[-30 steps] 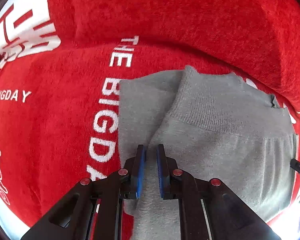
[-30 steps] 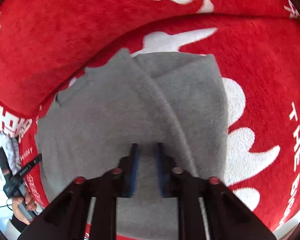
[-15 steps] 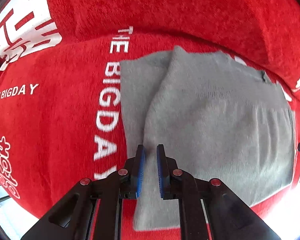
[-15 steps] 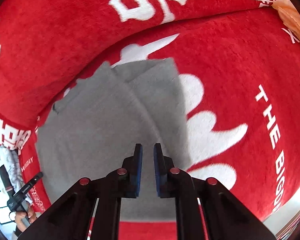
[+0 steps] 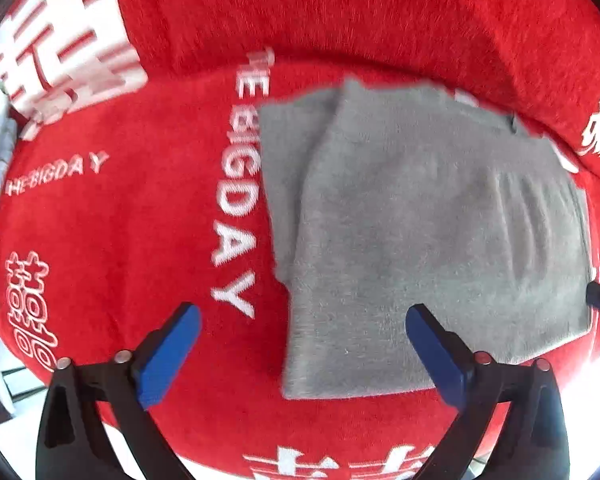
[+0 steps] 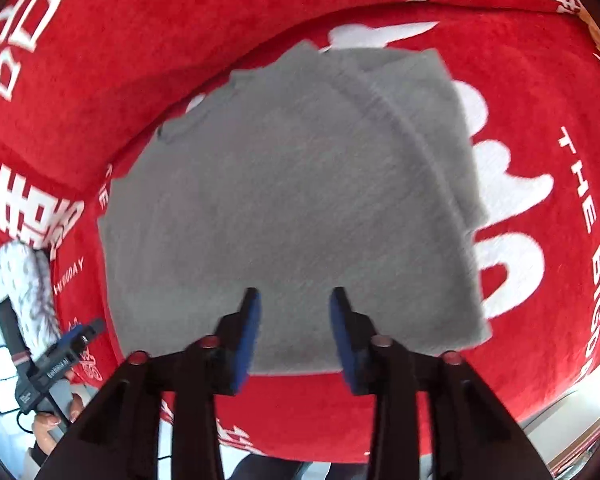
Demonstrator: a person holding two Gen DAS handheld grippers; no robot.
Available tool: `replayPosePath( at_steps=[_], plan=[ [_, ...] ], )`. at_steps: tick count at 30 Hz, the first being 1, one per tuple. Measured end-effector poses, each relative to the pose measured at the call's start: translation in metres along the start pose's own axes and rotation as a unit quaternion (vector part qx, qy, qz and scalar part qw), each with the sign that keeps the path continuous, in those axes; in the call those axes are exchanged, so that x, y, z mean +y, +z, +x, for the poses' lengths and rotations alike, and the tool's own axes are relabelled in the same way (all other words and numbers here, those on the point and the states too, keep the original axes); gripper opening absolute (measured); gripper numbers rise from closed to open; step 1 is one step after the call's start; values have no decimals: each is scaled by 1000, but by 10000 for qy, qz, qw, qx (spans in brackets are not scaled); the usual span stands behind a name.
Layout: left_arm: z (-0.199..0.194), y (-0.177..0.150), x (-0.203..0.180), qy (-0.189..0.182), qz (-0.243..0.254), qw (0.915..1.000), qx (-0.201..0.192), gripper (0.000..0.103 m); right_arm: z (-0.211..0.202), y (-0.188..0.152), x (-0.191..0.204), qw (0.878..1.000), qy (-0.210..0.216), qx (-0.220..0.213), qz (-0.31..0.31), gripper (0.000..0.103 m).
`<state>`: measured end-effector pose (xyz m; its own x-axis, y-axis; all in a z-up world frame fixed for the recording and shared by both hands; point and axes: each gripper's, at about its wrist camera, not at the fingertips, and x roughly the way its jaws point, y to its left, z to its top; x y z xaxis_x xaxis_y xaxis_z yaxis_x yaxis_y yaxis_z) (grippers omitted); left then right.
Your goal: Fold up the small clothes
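Across centre-right of left wrist frame, folded grey garment (image 5: pixel 428 220) laid flat on red blanket (image 5: pixel 132 232). Left claw (image 5: pixel 300 344) just spread wide, nothing gripped. Right claw (image 6: pixel 296 332) just parted, released above garment (image 6: pixel 284 208), nothing pinched. Risks judged: upper layer springing open once unpressed; loose edge at frame left snagged by low pad; fold skewed if blanket dragged.

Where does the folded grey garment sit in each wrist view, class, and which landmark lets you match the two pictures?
Left wrist view: the grey garment fills centre-right, lying flat on the red cover.
Right wrist view: the garment fills the centre, just ahead of the gripper.
Shared landmark: the white "THE BIGDAY" lettering, left of the garment in the left view, right of it in the right view.
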<state>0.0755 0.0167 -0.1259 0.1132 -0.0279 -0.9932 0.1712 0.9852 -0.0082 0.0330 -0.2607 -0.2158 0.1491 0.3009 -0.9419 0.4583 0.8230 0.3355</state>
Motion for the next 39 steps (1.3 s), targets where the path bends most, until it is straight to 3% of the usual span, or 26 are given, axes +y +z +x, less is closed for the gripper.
replayPosePath(
  at_steps=[6,8,13,16,39],
  plan=[
    [3,-5,6,103,3,9998,153,103,14,-16,24,9997,87,201,-130,54],
    [3,-6,8,232,-14,9996,178,103,18,-22,33,9994,103,281,-173,67],
    [7,-9,17,215,-64,9992,316,103,26,-33,51,9986,87,412,-312,72],
    [10,-11,22,232,-61,9990,365,103,28,-38,58,9985,79,386,-380,82],
    [28,-17,48,70,-83,9978,648,103,68,-75,80,9921,746,994,154,82]
  ],
)
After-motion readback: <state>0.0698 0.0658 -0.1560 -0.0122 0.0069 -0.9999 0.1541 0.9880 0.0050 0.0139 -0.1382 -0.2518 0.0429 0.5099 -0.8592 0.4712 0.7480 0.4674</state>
